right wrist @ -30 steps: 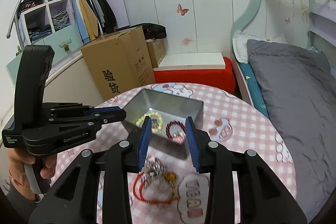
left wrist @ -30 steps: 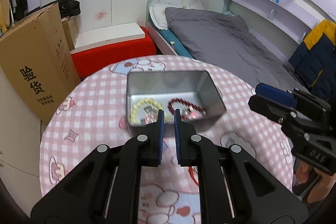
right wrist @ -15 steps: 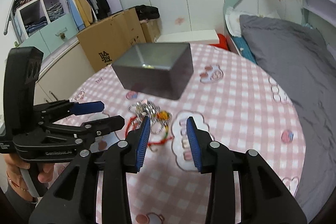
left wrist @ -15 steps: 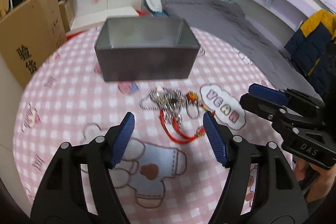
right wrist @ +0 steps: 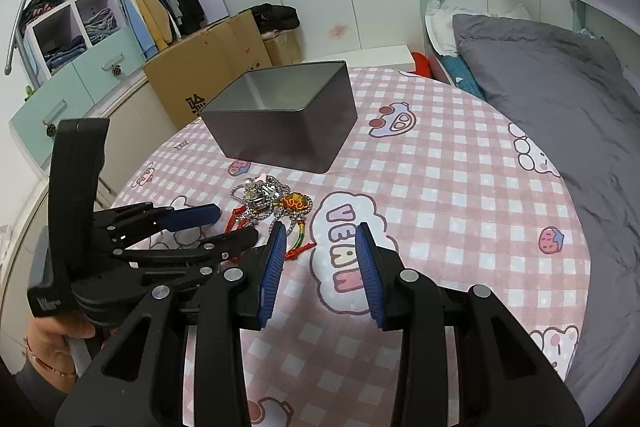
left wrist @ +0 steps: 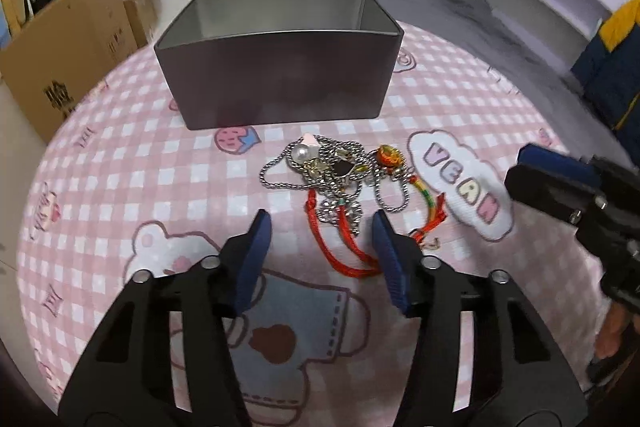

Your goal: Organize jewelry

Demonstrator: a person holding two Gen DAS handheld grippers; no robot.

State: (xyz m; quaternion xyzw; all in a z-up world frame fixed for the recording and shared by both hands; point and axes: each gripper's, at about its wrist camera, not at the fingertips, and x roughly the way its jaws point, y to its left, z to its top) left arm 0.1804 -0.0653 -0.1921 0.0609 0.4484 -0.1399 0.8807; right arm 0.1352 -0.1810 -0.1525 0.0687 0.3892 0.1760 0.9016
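Pink checked cloth with cartoon prints covers the round worktop (left wrist: pixel 120 155) in a child's bedroom. Nearest the left-wrist camera, the left gripper (left wrist: pixel 318 227) hangs low over the cloth with its fingers spread wide and nothing between them, the blue pads flanking the near end of the jewelry pile. That pile (left wrist: pixel 340 179) lies loose on the cloth: silver chains tangled with a pearl piece, an orange bead charm, a red cord (left wrist: pixel 340 251) and a multicoloured braided cord (left wrist: pixel 430 203). The right gripper (right wrist: pixel 320 239) sits just beside the pile on its right, over the cloud print with letters, its fingers moderately apart and also empty.

Just behind the pile stands the grey metal tin (left wrist: pixel 280 79), upright and open-topped. From these low angles its floor is hidden, so I cannot tell what it already holds. Judged from the scene, the whole tangle still needs lifting into the tin, and no grasp has been made yet; the left gripper looks closest to taking one.

The knotting is the main snag: chains and cords may come up together or trail. The tin's near wall must be cleared on the way in. Farther off are a cardboard box (right wrist: pixel 208 67), a wardrobe shelf and a bed with grey bedding (right wrist: pixel 560 75), all well apart.
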